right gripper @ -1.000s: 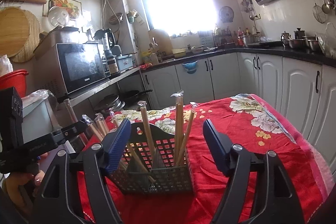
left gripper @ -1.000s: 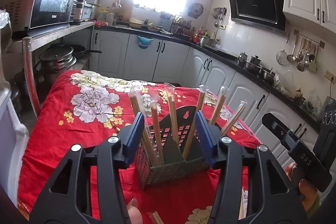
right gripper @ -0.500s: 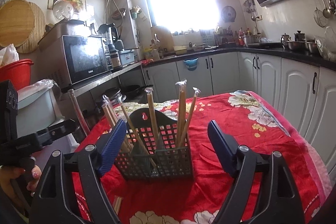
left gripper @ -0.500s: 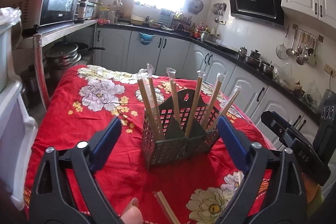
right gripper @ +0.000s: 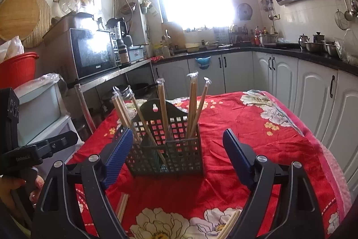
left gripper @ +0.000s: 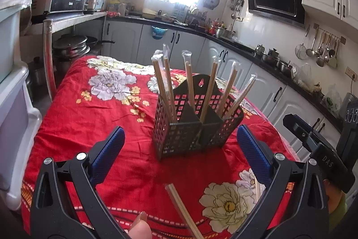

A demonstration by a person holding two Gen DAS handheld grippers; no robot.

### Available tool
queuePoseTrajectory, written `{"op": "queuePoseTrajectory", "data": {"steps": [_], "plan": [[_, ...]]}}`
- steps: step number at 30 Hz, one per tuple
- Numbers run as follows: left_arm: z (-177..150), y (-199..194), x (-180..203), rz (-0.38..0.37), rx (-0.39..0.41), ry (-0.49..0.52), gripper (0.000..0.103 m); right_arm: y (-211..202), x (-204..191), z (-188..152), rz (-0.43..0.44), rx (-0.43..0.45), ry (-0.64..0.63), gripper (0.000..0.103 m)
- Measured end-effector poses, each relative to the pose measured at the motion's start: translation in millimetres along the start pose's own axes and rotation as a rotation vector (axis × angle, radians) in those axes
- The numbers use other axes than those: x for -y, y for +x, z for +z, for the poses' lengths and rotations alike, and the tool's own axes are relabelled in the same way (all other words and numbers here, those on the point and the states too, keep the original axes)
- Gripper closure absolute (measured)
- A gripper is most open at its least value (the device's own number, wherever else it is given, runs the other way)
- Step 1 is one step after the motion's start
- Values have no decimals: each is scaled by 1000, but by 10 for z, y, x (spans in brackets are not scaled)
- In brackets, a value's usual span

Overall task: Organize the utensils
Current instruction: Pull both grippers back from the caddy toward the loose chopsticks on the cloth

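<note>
Well ahead of open left hand-held gripper (left gripper: 179, 147): utensil basket (left gripper: 192, 127).

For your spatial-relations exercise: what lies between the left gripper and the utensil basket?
Only bare red tablecloth lies between the opening left gripper and the utensil basket, in the left wrist view.

Red floral table (left gripper: 73, 118) bears utensil basket (left gripper: 190, 133), chopsticks (left gripper: 181, 209).
</note>
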State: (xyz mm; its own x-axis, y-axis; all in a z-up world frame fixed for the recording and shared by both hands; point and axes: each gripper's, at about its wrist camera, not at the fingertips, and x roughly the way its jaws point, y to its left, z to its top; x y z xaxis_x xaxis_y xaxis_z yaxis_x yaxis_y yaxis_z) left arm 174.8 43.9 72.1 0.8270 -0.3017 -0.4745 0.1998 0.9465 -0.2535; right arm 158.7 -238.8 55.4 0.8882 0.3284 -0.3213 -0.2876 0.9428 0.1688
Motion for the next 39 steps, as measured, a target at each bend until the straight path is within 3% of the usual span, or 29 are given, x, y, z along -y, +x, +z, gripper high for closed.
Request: {"op": "queuePoseTrajectory", "data": {"steps": [22, 39], "plan": [[-332, 127, 91, 24, -89, -4, 11, -116, 231, -305, -18, -98, -12, 22], [-582, 395, 144, 39, -192, -19, 11, 13, 565, -598, -60, -234, 54, 20]]}}
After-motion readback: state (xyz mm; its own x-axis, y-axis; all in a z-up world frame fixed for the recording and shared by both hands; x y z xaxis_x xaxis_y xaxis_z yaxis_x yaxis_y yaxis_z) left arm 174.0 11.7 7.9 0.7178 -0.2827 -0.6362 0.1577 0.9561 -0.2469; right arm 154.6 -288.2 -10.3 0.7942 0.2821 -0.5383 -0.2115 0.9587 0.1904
